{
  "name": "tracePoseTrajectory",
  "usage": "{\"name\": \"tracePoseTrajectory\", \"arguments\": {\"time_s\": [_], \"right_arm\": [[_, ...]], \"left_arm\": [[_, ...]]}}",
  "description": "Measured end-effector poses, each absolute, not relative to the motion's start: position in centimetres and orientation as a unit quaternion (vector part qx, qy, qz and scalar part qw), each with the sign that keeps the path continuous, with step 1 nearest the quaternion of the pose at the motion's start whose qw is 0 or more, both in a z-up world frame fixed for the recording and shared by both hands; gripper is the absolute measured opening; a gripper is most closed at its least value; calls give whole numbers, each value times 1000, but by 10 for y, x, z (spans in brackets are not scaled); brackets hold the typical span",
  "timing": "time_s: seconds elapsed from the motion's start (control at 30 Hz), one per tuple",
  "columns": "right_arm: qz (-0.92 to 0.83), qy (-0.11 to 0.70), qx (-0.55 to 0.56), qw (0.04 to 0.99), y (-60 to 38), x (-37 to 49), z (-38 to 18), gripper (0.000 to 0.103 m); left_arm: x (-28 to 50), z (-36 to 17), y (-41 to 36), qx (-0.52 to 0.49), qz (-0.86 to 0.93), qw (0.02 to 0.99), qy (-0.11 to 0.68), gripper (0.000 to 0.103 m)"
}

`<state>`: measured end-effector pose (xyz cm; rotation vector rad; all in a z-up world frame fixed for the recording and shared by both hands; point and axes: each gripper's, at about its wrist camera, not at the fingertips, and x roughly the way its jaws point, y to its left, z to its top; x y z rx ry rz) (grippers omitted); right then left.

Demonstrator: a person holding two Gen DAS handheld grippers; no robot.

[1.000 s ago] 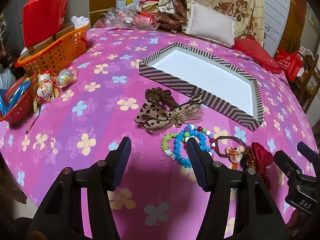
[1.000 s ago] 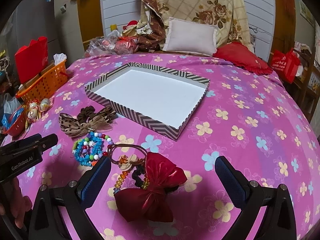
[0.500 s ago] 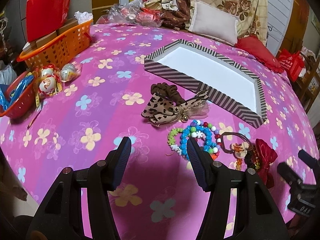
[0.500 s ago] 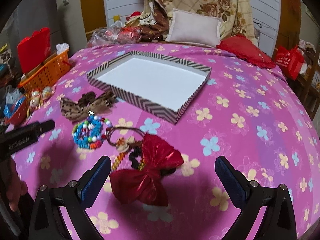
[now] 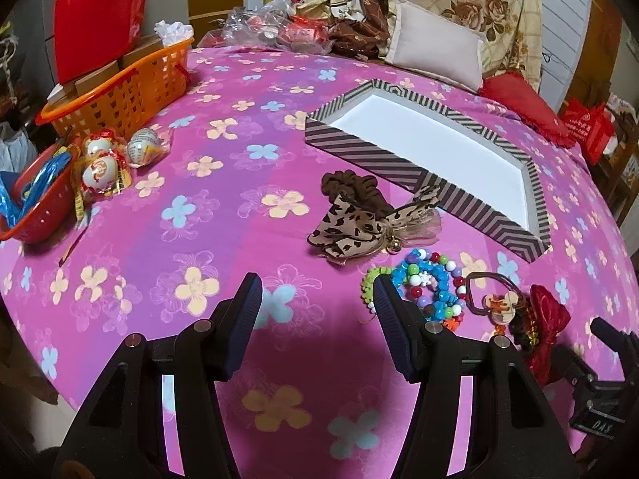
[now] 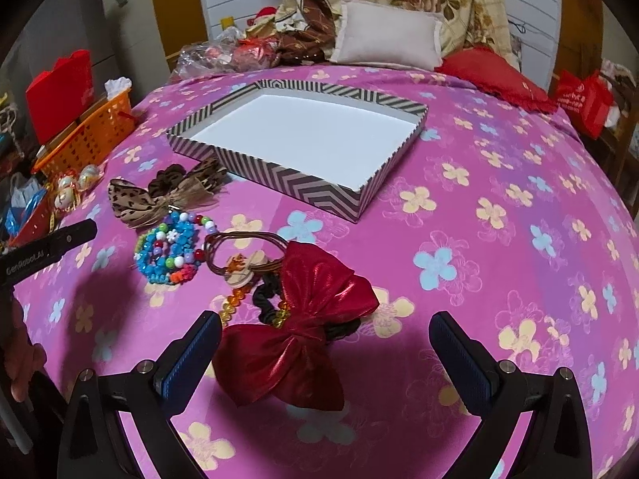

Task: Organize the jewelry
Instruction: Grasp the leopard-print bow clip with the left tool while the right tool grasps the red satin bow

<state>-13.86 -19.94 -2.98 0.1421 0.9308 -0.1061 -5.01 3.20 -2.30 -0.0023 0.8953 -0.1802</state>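
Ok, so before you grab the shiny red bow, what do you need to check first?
1. Right gripper jaws open wide enough for the red bow: ok.
2. Bow sitting between the jaws: not ok yet, it lies nearer the left jaw.
3. Bow free of other things: not ok, it rests on a black hair tie and touches the brown hair tie.
4. Striped box empty and ready: ok, only its white floor shows.
5. Left gripper out of the way: ok, open, over bare cloth beside the bead bracelets.
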Motion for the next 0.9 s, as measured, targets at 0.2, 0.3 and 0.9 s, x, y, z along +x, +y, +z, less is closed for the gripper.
{"name": "tracePoseTrajectory", "arguments": {"time_s": [0.2, 0.3, 0.9], "right_arm": [[-49, 454, 73, 887, -201, -134, -35, 103], [-49, 455, 76, 886, -204, -133, -36, 103], [-38, 465, 124, 876, -221, -124, -48, 103]], "left_arm": [[-42, -21, 23, 4, -112, 899, 423, 58], [-33, -20, 12, 30, -115, 900, 420, 58], [27, -44, -25, 34, -130, 866, 481, 63]]}}
